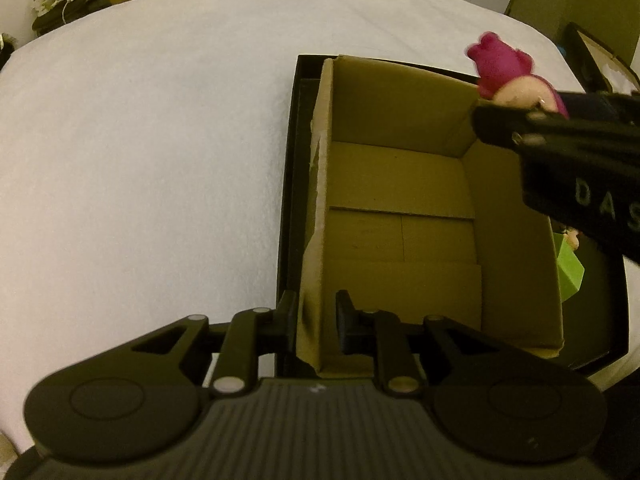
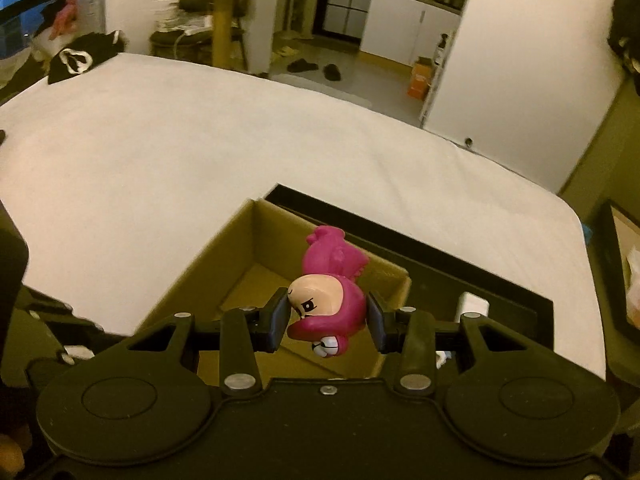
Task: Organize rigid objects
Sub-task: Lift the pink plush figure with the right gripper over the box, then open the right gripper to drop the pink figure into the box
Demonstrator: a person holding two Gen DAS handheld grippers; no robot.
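1. A pink figurine [image 2: 328,300] is clamped between the pads of the right gripper [image 2: 327,322]; the jaws are closed on its head, and the figure hangs tilted, its face towards the camera.
2. The figurine is held above the far right corner of an open cardboard box [image 1: 400,200] — seen from the left wrist, it sits at the tip of the right gripper [image 1: 504,114] over the box rim.
3. The cardboard box is set inside a shallow black tray [image 1: 290,184], which lies on a white bed sheet [image 1: 140,160].
4. Nothing is seen lying inside the cardboard box; only its folded bottom flaps are visible.
5. The left gripper [image 1: 316,320] is placed at the near left corner of the box. Its jaws straddle the torn left wall — one finger outside, one inside — with a gap visible on the inner side, so the wall is not pinched.
6. A green figurine [image 1: 570,268] is seen to the right of the box, in the tray, partly hidden by the right gripper.
7. A small white object [image 2: 474,304] is visible in the tray beyond the right finger; what it is cannot be told.
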